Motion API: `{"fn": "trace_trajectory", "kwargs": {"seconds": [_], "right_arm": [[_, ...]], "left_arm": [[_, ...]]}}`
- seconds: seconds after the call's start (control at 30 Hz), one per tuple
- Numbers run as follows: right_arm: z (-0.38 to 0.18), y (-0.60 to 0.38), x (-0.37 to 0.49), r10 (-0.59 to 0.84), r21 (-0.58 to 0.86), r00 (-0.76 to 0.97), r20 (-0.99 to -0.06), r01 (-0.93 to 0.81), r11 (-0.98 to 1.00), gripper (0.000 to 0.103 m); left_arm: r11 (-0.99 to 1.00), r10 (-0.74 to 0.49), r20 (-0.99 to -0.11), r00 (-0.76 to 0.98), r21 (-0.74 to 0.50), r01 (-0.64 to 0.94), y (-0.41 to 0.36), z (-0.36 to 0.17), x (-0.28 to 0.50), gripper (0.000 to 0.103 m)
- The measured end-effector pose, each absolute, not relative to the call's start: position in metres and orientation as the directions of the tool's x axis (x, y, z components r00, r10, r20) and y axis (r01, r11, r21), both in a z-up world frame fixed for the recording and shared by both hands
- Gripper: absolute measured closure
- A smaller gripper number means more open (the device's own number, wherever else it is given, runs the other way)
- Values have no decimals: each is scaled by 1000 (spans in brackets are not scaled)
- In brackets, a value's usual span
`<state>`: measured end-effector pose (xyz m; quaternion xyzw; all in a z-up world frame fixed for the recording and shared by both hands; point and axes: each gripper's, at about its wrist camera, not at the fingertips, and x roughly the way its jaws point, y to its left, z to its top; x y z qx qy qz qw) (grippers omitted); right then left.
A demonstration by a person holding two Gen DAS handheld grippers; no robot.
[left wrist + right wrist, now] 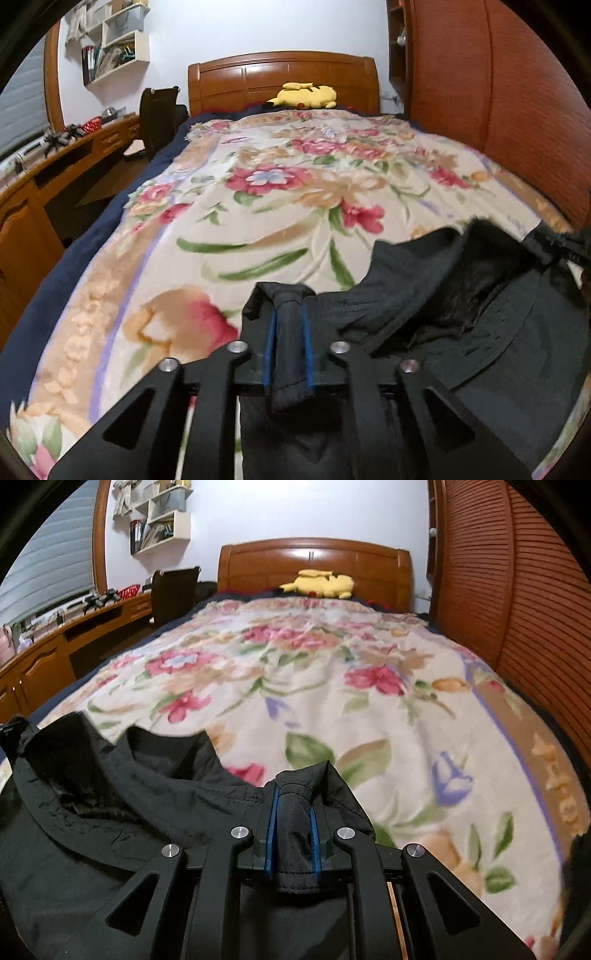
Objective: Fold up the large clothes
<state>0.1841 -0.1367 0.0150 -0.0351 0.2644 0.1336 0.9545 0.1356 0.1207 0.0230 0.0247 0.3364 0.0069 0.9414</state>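
A: Where is the black jacket [461,314] lying?

B: At the near end of the bed, spread over the floral blanket [280,206]. Its collar opening gapes between the two grippers, dark lining showing inside.

A: And the left gripper [289,314]?

B: A fold of the jacket's edge runs straight up between its blue-padded jaws. The jaws stand close together on that fold, with cloth poking out past the tips and hanging below them. The rest of the jacket lies off to that gripper's right.

A: The right gripper [293,805]?

B: Much the same. Its jaws are clamped on a thick roll of the jacket [110,812], and the pads press on the fabric from both sides. The bulk of the garment lies to that gripper's left.

A: Anything further up the bed?

B: A yellow plush toy [304,96] against the wooden headboard [258,77], well apart from the jacket. A table [55,155] runs along the left wall.
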Motion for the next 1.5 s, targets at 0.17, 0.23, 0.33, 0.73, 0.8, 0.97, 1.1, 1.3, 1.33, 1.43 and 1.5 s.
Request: {"fn": "trace_trajectory", "kwargs": {"seconds": [0.17,0.23,0.33,0.73,0.8,0.97,1.1,1.3,1.33,1.43,1.5], "right_arm": [[14,-145,191,241,36,814,-529,-262,964,72],[21,-151,184,245,46,815,-525,-260,964,46],[32,-159,170,281,69,819,-500,-285,956,34],[24,-180,146,280,20,808,-519,-316,949,32],[20,-177,151,267,3,797,-541,-315,949,32],[12,-164,179,236,-29,773,-589,-312,950,32],[10,-157,203,241,-15,754,-611,-316,949,32],[-1,-151,229,287,52,706,-647,-335,941,48],[-3,-147,231,296,48,695,-655,-352,935,51],[-3,-143,232,297,29,699,-650,-368,929,70],[0,-141,229,315,21,709,-631,-390,921,79]], "left_arm": [[1000,-12,-610,792,10,23,119,23,115,37],[999,-36,-600,799,9,52,113,22,105,22],[995,-78,-611,787,0,98,105,20,92,22],[983,-159,-629,761,-27,183,75,-6,46,21],[983,-153,-639,754,-19,183,72,-15,47,21],[984,-170,-639,750,-71,162,78,-25,50,21],[987,-153,-621,769,-63,145,79,-28,46,21],[991,-113,-595,796,-12,132,74,-29,39,21],[991,-110,-593,798,-8,131,74,-29,39,21],[991,-115,-588,801,-16,131,77,-30,37,21],[992,-116,-582,805,-21,127,79,-31,36,21]]}}
